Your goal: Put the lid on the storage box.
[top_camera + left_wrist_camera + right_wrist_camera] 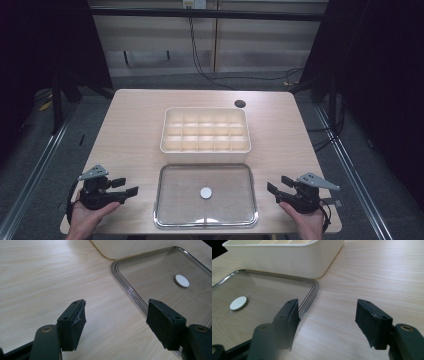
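Nothing looks begun. The clear lid [206,195] lies flat on the surface [135,125], just in front of the empty box [205,130], which stands uncovered; presumably the lid goes on it. The left claw [131,189] is wide, empty, just left of the lid's edge. The right claw [274,186] is wide, empty, just right of the lid. The lid lies between the claws, untouched.

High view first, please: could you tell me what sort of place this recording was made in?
Probably a lab recording station: a bare wooden table between dark curtains, floor rails alongside, cables on the floor behind.
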Available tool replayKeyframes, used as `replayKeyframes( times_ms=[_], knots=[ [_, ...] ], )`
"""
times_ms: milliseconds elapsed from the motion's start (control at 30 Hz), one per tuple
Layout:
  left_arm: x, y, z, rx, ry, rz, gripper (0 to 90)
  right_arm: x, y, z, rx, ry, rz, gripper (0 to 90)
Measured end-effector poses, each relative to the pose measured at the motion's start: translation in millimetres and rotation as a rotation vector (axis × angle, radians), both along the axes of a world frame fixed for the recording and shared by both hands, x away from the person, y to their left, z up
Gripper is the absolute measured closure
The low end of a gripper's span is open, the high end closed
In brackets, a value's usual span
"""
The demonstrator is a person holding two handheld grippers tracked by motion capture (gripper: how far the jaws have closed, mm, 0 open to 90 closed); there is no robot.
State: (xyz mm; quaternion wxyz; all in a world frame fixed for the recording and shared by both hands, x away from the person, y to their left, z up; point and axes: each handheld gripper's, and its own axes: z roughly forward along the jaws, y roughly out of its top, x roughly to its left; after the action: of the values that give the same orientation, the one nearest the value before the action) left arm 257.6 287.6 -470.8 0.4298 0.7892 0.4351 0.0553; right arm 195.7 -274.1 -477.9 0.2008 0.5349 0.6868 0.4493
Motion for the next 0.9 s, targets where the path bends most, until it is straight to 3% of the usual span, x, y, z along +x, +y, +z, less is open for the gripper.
replayKeyframes(
  times_ms=[100,167,267,367,467,533,700,733,800,900],
  knots=[
    [-1.8,-1.2,0.2,0.004,-0.003,-0.012,32.3,-0.3,0.3,1.5,0.018,0.006,-0.007,38.2],
    [-3.5,-2.9,0.7,-0.001,-0.006,-0.017,33.5,-1.7,2.8,5.0,0.027,0.015,-0.002,43.7],
    [-4.4,-6.5,3.2,-0.007,-0.011,-0.032,34.8,-3.2,7.2,10.7,0.022,0.041,0.034,48.2],
    [4.8,-17.4,12.6,-0.018,-0.026,-0.035,34.8,-2.1,11.7,14.2,0.033,0.057,0.055,48.5],
    [12.0,-27.8,20.8,-0.006,-0.048,-0.055,34.6,6.0,19.1,17.5,0.055,0.062,0.094,46.6],
    [19.1,-32.7,23.3,-0.015,-0.035,-0.061,34.3,18.2,26.2,22.3,0.088,0.072,0.112,44.3],
    [29.0,-38.2,26.4,-0.005,-0.019,-0.094,32.7,34.0,32.5,37.9,0.074,0.073,0.136,41.5],
    [30.4,-39.5,27.6,0.003,-0.017,-0.097,34.5,40.0,36.0,46.1,0.067,0.078,0.142,38.9],
    [32.9,-42.7,29.2,0.015,-0.024,-0.113,38.6,43.1,37.5,48.8,0.071,0.079,0.148,38.9],
    [34.4,-45.9,25.6,-0.017,-0.035,-0.090,42.4,51.1,41.2,49.8,0.059,0.089,0.164,40.3]
  ],
)
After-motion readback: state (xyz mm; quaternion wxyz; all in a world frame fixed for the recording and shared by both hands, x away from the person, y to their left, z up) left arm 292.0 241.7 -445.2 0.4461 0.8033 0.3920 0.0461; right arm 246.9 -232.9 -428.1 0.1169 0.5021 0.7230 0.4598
